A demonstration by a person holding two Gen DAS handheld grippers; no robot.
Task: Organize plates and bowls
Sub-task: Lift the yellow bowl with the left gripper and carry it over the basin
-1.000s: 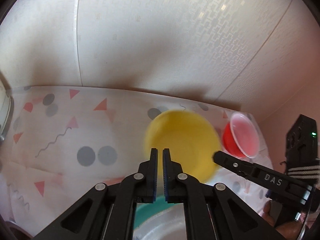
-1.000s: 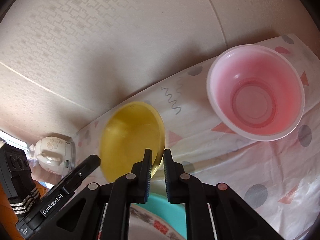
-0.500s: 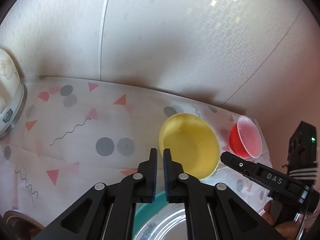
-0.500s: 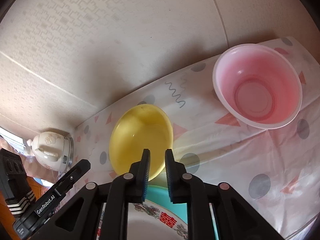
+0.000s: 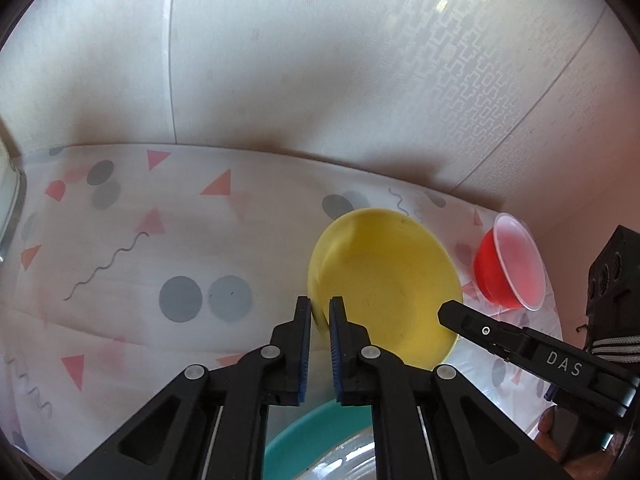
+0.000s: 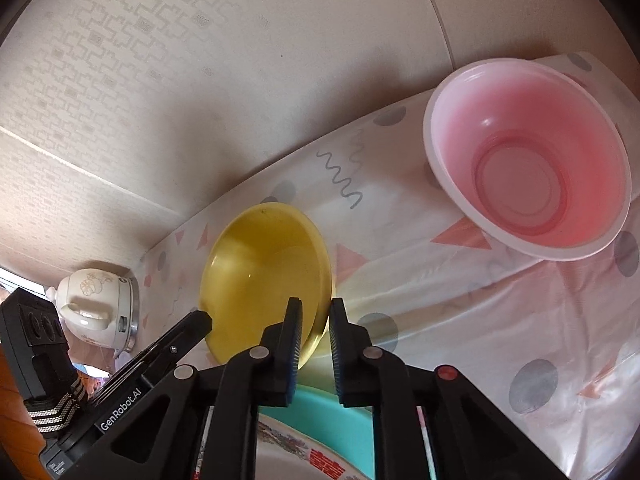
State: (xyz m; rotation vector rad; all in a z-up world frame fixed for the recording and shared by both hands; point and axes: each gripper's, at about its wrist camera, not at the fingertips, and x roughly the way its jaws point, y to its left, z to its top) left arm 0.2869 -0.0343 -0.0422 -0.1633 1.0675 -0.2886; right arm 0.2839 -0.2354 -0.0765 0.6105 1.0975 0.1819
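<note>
A yellow bowl [image 5: 384, 288] sits tilted on the patterned tablecloth [image 5: 160, 240], near the wall. My left gripper [image 5: 320, 304] is shut on its left rim, and a strip of yellow shows between the pads. In the right wrist view the same yellow bowl [image 6: 264, 272] has its right rim between the fingers of my right gripper [image 6: 316, 306], whose jaws are closing onto it. A red bowl with a pale inside [image 6: 528, 184] stands to the right, apart from both grippers. Just below the grippers lies a teal plate [image 6: 340, 428] with a patterned plate [image 6: 288, 452] on it.
The wall runs close behind the bowls. A white cooker with a flower print [image 6: 92, 304] stands at the far left of the table. The tablecloth [image 6: 500, 340] is wrinkled at the right. The table's right edge lies just past the red bowl [image 5: 508, 268].
A second ago the yellow bowl was close and blurred between both grippers. Half a second ago it looked smaller and farther, with both jaws a little wider. Now both grippers are nearer, jaws narrowed on its rim.
</note>
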